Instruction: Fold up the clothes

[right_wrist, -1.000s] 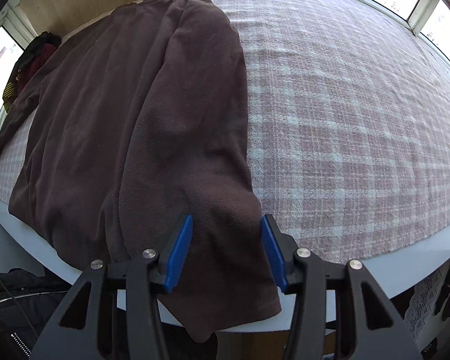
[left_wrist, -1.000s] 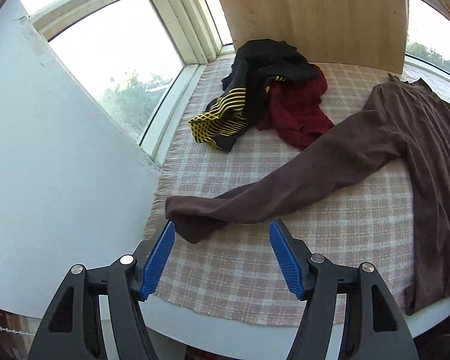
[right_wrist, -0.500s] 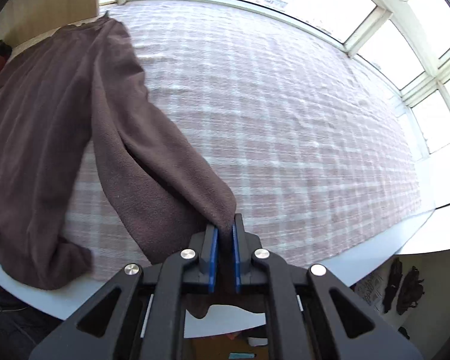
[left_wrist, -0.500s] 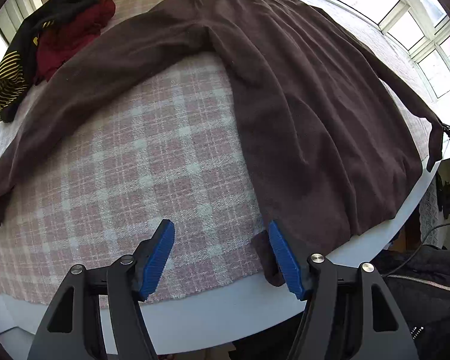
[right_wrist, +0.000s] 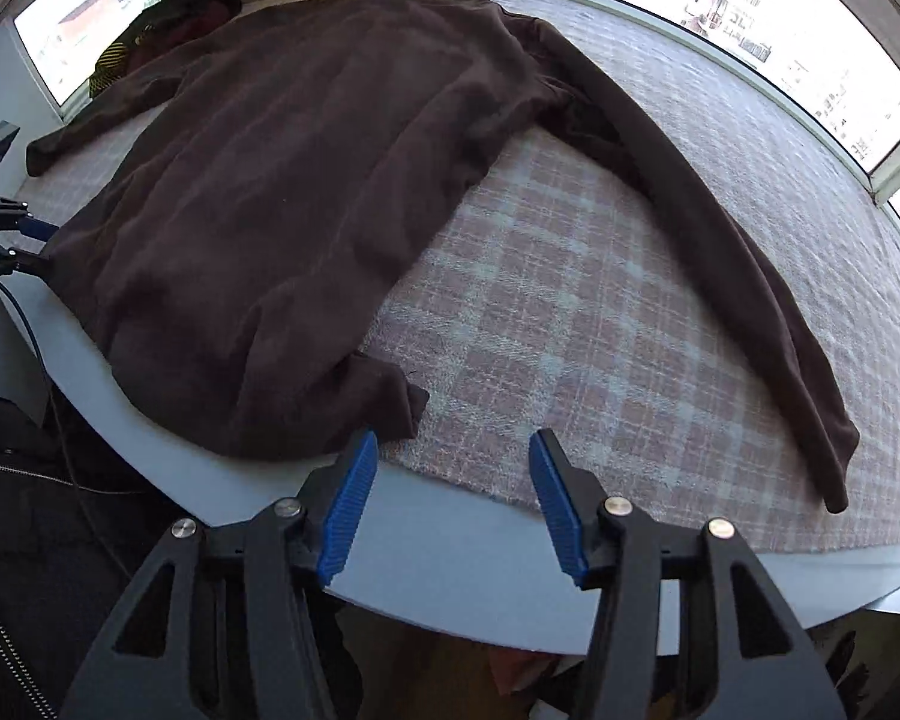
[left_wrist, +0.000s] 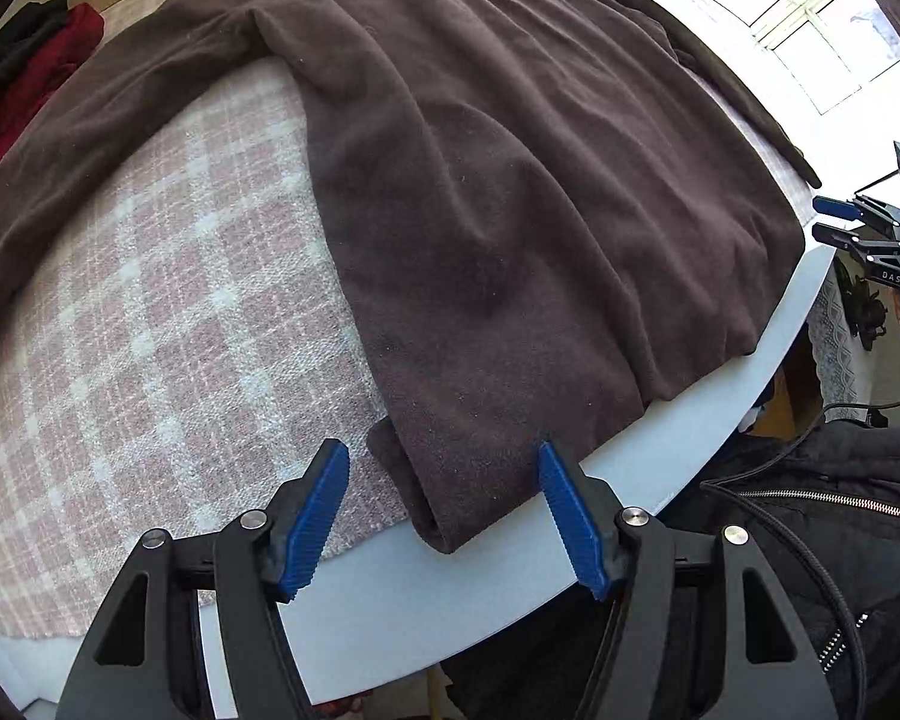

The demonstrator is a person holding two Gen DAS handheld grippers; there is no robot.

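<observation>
Left wrist view: the left tongs (left_wrist: 444,510) stand released, jaws wide and holding nothing, poised just over the near left corner of the sweater (left_wrist: 510,210). That hem corner droops a little past the cloth (left_wrist: 150,300) onto the bare rim of the table (left_wrist: 390,588), so it sits between the blue pads, a ready place to pinch. The sweater lies flat, face down or up I cannot tell, with its body spread across the middle and one sleeve running away to the left, likely laid out so each fold can be made cleanly. At the right edge the right tongs (left_wrist: 834,219) show small, parted, near the far hem corner. A red garment (left_wrist: 24,96) lies bunched at the far left, well apart, presumably waiting its turn.

Right wrist view: the right tongs (right_wrist: 453,501) are likewise released and empty, jaws apart above the table (right_wrist: 480,558) edge, just beside the other hem corner, which is curled over on itself. The sweater (right_wrist: 282,180) lies spread, its right sleeve stretched out straight over the cloth (right_wrist: 570,300) toward the right, well clear of the body. The left tongs (right_wrist: 27,240) appear at the left edge by the opposite hem corner. A dark pile (right_wrist: 168,18) sits at the far end by the window.

With a tool at each hem corner, the next step seems to be gripping the hem.
</observation>
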